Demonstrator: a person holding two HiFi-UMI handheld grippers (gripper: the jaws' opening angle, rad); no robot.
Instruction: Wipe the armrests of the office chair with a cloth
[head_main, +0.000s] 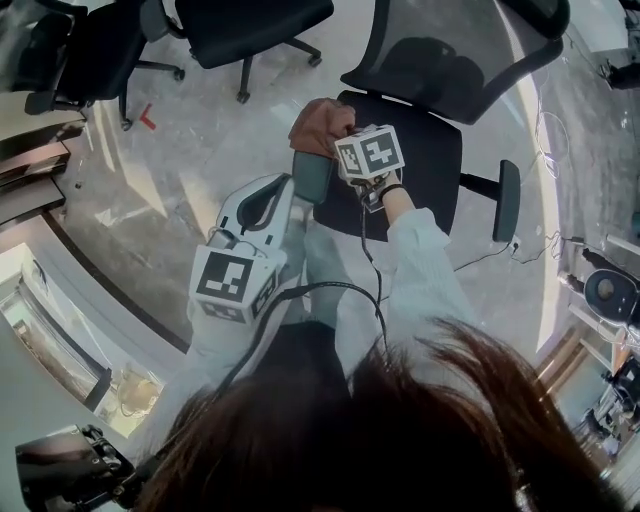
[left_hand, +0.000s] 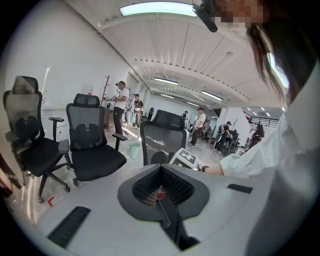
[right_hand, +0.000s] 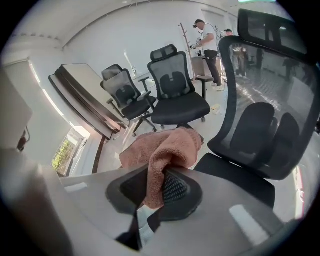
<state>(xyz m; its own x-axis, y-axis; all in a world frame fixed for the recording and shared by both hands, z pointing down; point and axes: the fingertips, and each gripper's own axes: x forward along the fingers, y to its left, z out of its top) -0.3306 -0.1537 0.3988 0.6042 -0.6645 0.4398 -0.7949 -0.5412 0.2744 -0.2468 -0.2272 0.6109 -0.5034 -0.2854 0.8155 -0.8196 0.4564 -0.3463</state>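
The office chair (head_main: 430, 150) stands in front of me, black seat and mesh back (right_hand: 270, 100). Its right armrest (head_main: 508, 200) is bare. A brown cloth (head_main: 320, 125) lies bunched at the seat's left edge, over the far end of the grey left armrest (head_main: 312, 180). My right gripper (head_main: 345, 140) points steeply down, shut on the cloth (right_hand: 165, 155), which spills out over its jaws. The left gripper (head_main: 285, 200) hovers just beside that armrest on the near side, shut with nothing in it (left_hand: 159, 194).
Two more black office chairs (head_main: 250, 25) (head_main: 80, 50) stand on the pale floor at the far left. A desk edge (head_main: 30, 150) runs along the left. Cables (head_main: 545, 130) trail on the floor at right. Several people stand far off in the left gripper view.
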